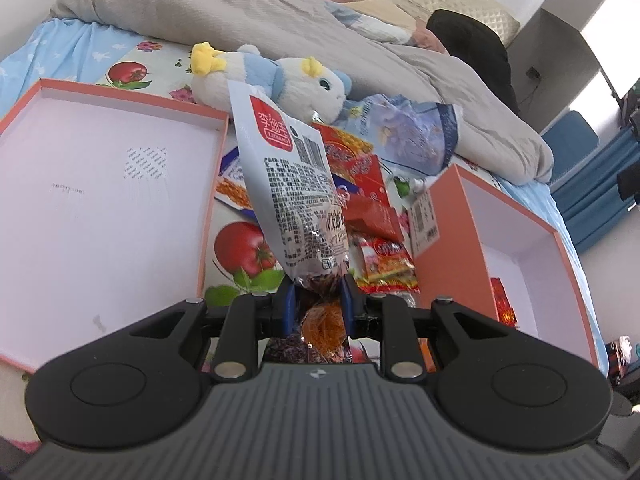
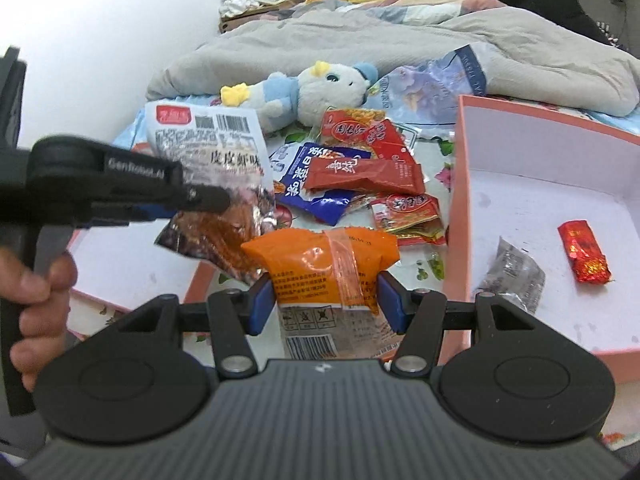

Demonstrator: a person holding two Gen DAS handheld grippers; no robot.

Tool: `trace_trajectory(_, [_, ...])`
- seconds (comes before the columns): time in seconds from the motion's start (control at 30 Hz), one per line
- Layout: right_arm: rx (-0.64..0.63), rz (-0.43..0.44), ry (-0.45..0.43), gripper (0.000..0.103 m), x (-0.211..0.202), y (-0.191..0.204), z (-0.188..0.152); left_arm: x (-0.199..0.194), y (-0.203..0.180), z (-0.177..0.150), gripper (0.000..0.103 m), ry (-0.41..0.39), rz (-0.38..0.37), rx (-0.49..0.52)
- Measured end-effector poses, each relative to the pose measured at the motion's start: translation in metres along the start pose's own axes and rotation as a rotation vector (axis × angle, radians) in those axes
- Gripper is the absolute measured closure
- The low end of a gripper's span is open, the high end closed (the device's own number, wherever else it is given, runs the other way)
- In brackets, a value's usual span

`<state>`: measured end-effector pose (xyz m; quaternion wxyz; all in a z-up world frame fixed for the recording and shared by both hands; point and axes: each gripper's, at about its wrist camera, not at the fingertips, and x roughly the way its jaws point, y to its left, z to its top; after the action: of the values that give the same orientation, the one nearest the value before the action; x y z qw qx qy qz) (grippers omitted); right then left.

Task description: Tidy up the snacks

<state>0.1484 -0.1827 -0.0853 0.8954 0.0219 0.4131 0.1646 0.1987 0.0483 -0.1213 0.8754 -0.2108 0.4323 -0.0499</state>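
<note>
My left gripper (image 1: 318, 300) is shut on a white-and-clear snack bag (image 1: 288, 184) with a red logo and holds it upright above the bed. The same bag (image 2: 216, 168) and the left gripper (image 2: 212, 200) show at the left of the right wrist view. My right gripper (image 2: 326, 300) is shut on an orange snack packet (image 2: 320, 264), held in the air between the two boxes. A pile of red and blue snack packets (image 2: 360, 176) lies on the bed ahead.
An open pink box (image 2: 560, 184) on the right holds a red packet (image 2: 584, 252) and a silver packet (image 2: 512, 276). A pink tray (image 1: 100, 200) lies on the left. A plush toy (image 2: 312, 92), a blue bag (image 2: 432, 84) and a grey duvet (image 2: 400, 40) lie behind.
</note>
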Motion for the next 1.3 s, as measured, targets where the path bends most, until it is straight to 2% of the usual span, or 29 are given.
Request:
trace_trajectory(0.3, [0.024, -0.002, -0.025, 0.045, -0.014, -0.005, 0.001, -0.009, -0.016, -0.010, 0.076, 0.004, -0.017, 0.033])
trace_trajectory(0.77, [0.018, -0.004, -0.113, 0.045, -0.044, -0.010, 0.020, -0.042, -0.043, 0.007, 0.077, -0.048, -0.042, 0.082])
trace_trajectory(1.1, [0.014, -0.067, -0.209, 0.045, -0.081, -0.030, 0.042, -0.066, -0.098, 0.031, 0.076, -0.111, -0.121, 0.169])
trace_trajectory(1.3, [0.018, -0.119, -0.247, 0.045, -0.107, -0.049, 0.044, -0.079, -0.133, 0.029, 0.076, -0.124, -0.159, 0.233])
